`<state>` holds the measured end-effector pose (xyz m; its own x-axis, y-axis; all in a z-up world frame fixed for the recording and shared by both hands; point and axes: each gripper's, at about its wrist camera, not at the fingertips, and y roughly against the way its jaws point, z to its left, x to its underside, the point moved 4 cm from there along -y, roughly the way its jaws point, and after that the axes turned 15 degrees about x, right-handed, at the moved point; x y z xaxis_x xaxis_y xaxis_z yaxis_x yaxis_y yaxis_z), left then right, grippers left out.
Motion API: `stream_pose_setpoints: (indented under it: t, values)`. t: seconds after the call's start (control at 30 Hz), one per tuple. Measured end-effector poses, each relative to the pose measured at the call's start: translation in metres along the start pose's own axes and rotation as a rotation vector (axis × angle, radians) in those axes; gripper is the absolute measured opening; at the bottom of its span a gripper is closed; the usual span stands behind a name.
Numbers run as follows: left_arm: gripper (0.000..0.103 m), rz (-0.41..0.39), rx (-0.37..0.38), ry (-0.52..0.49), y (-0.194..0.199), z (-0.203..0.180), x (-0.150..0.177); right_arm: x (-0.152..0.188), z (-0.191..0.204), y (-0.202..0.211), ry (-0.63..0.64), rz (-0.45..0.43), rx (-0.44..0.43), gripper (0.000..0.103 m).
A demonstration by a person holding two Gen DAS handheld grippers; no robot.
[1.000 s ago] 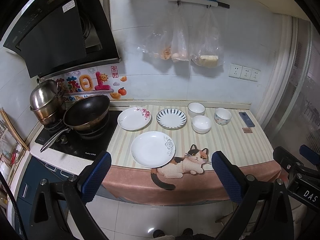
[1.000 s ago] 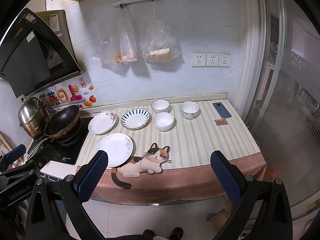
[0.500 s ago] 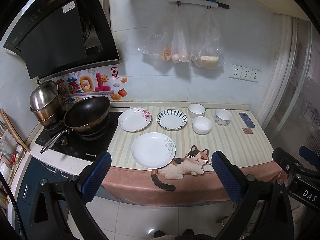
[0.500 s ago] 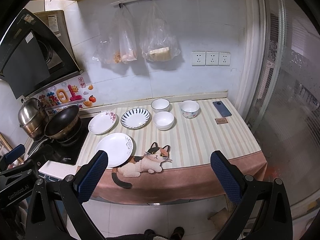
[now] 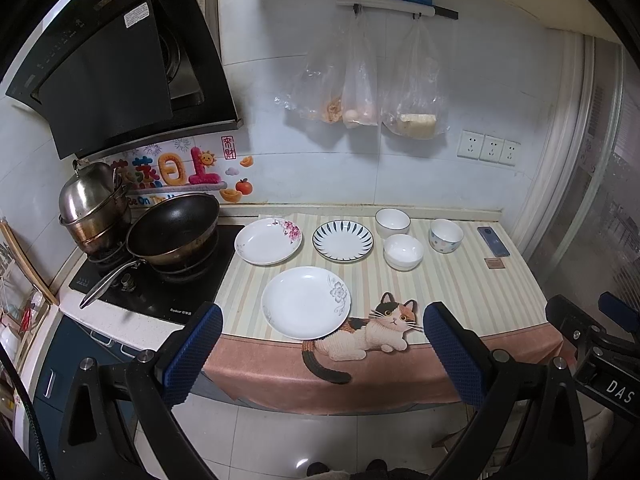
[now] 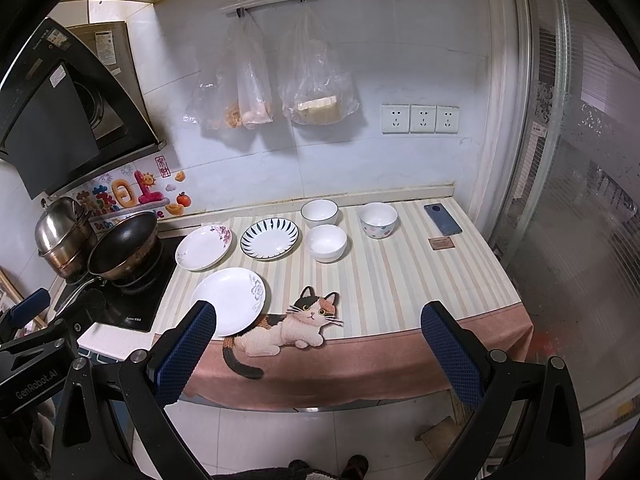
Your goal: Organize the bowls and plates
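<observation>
Left wrist view shows nothing stacked yet: three plates (image 5: 306, 303) and three bowls (image 5: 403, 251) lie apart on the desk (image 5: 460, 292), both tongs (image 5: 322, 356) (image 6: 318, 354) gaping, empty, held back.

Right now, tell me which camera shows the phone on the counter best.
The right wrist view: the phone lies flat, nearer the frame's middle, its whole outline clear. The left wrist view shows the same phone smaller and squeezed toward the distorted right edge.
</observation>
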<state>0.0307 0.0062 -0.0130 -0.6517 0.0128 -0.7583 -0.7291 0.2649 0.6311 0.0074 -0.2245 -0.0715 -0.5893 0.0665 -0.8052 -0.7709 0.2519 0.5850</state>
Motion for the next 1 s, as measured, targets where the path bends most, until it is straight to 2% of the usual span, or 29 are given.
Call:
stream_pose_setpoints:
  t: [1.0]
  values:
    - [0.103,-0.002,0.008,-0.001,-0.0036,0.002,0.0024,0.0018,0.0032,-0.0012,-0.009,0.004,0.003,0.103]
